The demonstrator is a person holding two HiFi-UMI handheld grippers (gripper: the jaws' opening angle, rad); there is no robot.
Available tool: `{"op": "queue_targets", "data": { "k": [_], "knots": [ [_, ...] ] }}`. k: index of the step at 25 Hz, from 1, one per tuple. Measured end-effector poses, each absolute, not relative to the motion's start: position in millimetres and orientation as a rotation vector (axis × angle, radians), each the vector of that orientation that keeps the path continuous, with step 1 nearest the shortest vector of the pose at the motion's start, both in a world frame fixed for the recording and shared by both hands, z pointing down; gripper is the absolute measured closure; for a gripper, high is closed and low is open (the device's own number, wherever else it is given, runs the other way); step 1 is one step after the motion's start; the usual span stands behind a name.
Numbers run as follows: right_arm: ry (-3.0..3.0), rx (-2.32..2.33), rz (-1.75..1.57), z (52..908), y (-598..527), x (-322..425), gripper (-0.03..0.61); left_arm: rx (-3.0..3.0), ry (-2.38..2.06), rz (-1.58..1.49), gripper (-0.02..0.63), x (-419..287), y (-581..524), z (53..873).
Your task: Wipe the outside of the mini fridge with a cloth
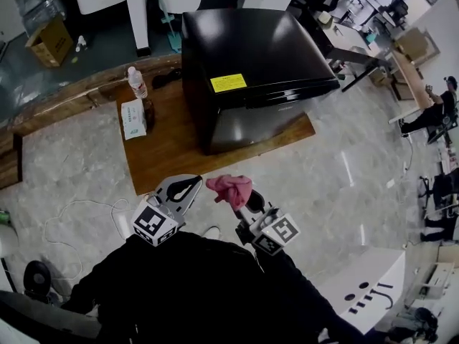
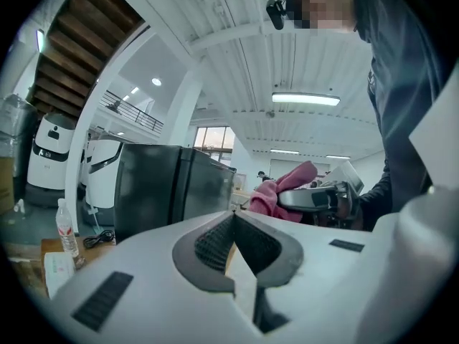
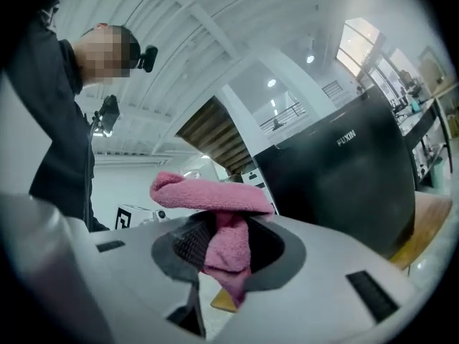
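Observation:
The black mini fridge (image 1: 251, 63) stands on a wooden board (image 1: 168, 145) on the floor, a yellow sticker on its top. It also fills the middle of the left gripper view (image 2: 165, 188) and the right side of the right gripper view (image 3: 344, 174). My right gripper (image 1: 240, 199) is shut on a pink cloth (image 1: 229, 188), which bunches above the jaws (image 3: 215, 203). It hovers short of the fridge front, apart from it. My left gripper (image 1: 185, 190) hangs beside it, shut and empty (image 2: 233, 239). The cloth (image 2: 276, 192) shows to its right.
A water bottle (image 1: 136, 82) and a white box (image 1: 133, 118) sit on the board's left part. A white cable (image 1: 68, 217) loops on the marble floor at left. A cardboard box (image 1: 49, 41) lies far left; desks and seated people (image 1: 437, 106) are at right.

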State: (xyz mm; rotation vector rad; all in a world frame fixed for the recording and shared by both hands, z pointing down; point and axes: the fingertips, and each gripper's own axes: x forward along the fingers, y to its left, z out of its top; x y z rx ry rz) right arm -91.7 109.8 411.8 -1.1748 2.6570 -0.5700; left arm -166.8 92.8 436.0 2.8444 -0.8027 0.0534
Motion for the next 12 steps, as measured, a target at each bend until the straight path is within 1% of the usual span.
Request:
{"op": "queue_targets", "data": {
  "k": [5, 12],
  "knots": [
    [2.793, -1.118, -0.438, 411, 135, -75, 0.465, 2.839, -0.890, 0.064, 0.607, -150, 125, 438],
    [2.817, -1.101, -0.281, 395, 168, -50, 0.465, 2.863, -0.970, 0.080, 0.607, -134, 162, 421]
  ]
}}
